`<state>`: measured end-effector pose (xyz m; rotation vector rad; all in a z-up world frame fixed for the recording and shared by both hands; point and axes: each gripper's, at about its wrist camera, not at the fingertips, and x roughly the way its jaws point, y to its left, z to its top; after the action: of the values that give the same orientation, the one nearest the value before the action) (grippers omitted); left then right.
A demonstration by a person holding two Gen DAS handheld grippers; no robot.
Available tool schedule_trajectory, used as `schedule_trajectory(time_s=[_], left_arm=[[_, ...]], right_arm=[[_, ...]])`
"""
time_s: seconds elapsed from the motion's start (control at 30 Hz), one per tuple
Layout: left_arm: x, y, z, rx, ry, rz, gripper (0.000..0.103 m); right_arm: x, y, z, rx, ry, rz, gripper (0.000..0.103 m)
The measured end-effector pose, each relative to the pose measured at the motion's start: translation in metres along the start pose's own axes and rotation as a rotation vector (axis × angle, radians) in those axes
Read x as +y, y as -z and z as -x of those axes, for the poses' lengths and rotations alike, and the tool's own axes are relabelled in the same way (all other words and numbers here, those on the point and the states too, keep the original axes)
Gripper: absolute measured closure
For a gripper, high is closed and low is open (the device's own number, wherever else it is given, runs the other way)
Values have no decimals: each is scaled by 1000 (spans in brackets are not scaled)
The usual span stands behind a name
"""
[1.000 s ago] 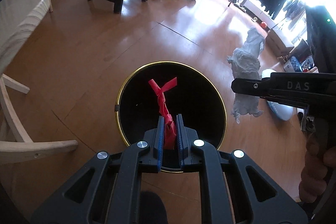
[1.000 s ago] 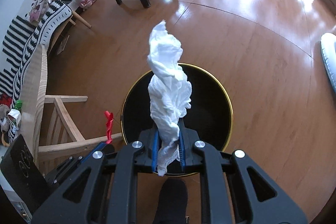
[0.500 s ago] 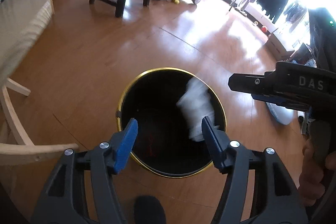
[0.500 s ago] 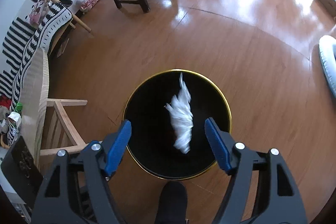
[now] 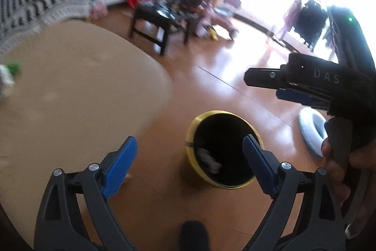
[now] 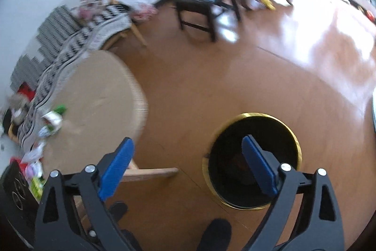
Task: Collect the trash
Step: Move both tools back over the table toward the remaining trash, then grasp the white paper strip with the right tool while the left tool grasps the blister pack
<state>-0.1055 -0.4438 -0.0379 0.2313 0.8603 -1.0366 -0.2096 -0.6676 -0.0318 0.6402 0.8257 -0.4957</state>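
Below both jaws: bin (image 5: 223, 152) with white tissue (image 5: 209, 160) inside | left gripper (image 5: 188, 168), right gripper (image 6: 188, 167): jaws just sprung apart, nothing between | left: wrappers (image 6: 50, 121) on worktop (image 6: 94, 105) beyond left jaw

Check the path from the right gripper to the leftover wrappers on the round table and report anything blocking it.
Nothing visible blocks it. The right gripper is open and empty; bare tabletop lies between it and the wrappers near the far left edge. The bin sits off to the right.
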Motion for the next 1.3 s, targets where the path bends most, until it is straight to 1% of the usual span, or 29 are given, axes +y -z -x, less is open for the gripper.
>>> schedule_trajectory(time_s=[0.07,0.13,0.17,0.23,0.3,0.37,0.5,0.57,0.67,0.73,0.87,0.93,1.03,1.1,1.13,1.23,1.3], left_arm=[[29,3,32,-36,-63,20,13],[55,7,56,-56,-111,48,12],[75,12,73,-69,-152,73,12],[103,19,96,-87,-213,113,12],[139,33,125,-104,-276,167,12],[164,44,148,-117,-318,207,12],[224,77,202,-154,-432,293,12],[247,89,222,-162,-476,335,12],[292,118,255,-174,-525,433,12],[312,132,269,-178,-538,480,12],[343,146,284,-174,-552,527,12],[355,147,284,-171,-561,534,12],[369,142,273,-154,-579,526,12],[376,141,267,-142,-584,513,12],[380,140,264,-136,-590,506,12],[391,137,256,-138,-595,504,13],[398,134,251,-141,-586,503,13]], right_arm=[[37,1,4,-16,-29,72,11],[76,4,3,-21,-67,137,11],[93,5,1,-17,-87,162,11],[131,8,-4,-7,-130,211,11],[175,14,-12,12,-180,276,11],[214,24,-18,30,-221,330,11],[292,47,-30,65,-302,438,11],[328,61,-38,87,-339,485,11],[376,83,-51,126,-392,544,11],[397,92,-59,150,-420,567,11],[438,110,-81,213,-463,599,12],[446,115,-91,242,-469,605,15],[456,119,-112,298,-477,585,20],[463,121,-127,337,-480,566,25],[465,122,-134,351,-479,558,26],[468,122,-151,397,-483,528,35],[470,123,-161,430,-492,507,43]])
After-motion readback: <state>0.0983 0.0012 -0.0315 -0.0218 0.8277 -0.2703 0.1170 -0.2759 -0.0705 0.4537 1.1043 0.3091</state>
